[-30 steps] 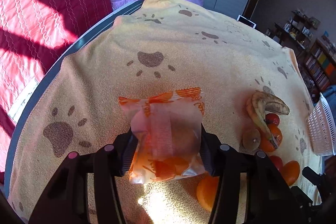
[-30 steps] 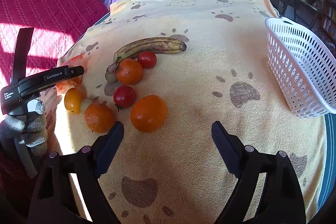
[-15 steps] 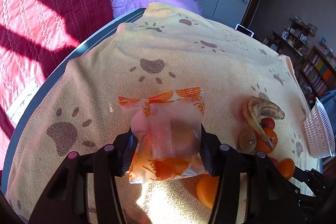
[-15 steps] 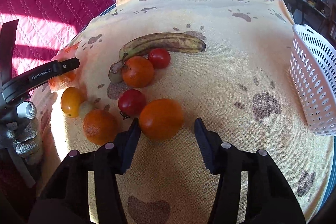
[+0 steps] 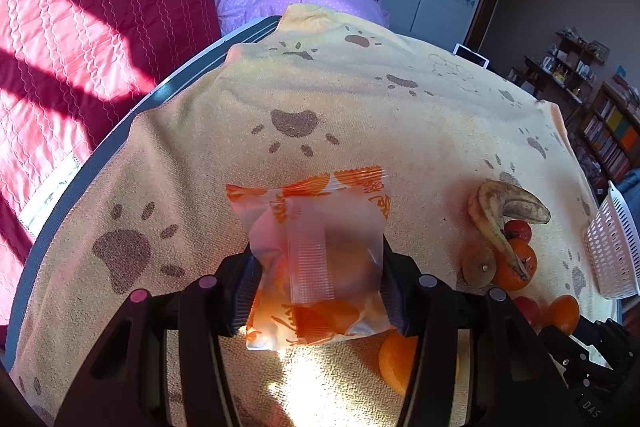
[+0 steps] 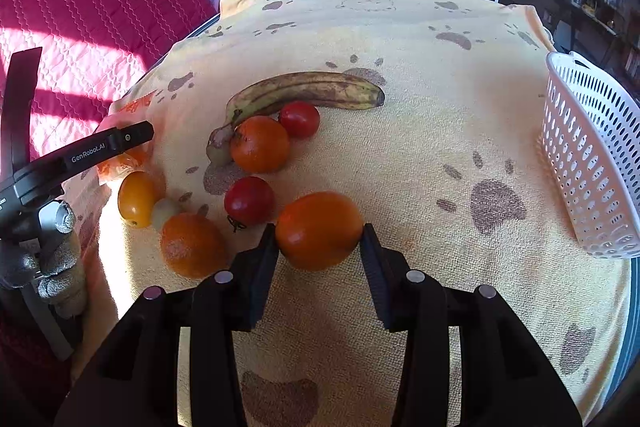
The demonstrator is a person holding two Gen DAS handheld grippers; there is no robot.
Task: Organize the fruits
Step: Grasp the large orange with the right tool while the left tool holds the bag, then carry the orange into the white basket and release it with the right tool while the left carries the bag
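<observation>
My left gripper (image 5: 318, 287) is shut on a frosted plastic packet with orange print (image 5: 316, 251), held above the paw-print cloth. My right gripper (image 6: 320, 239) is shut on a large orange fruit (image 6: 319, 229) that rests on the cloth. Beyond it lie a spotted banana (image 6: 308, 93), an orange (image 6: 260, 144), two red tomatoes (image 6: 299, 119) (image 6: 249, 200), another orange (image 6: 192, 245) and a yellow fruit (image 6: 137, 198). The left gripper also shows in the right wrist view (image 6: 120, 143) at the far left. A white slotted basket (image 6: 592, 163) stands at the right.
The yellow paw-print cloth (image 6: 440, 107) covers a round table with a grey rim (image 5: 132, 123). A red quilt (image 5: 80, 27) and a purple bed lie beyond the table's left and far side. Shelves stand at the far right.
My right gripper moved forward and closed on the large orange fruit. My left gripper kept the packet and rose and tilted slightly.
</observation>
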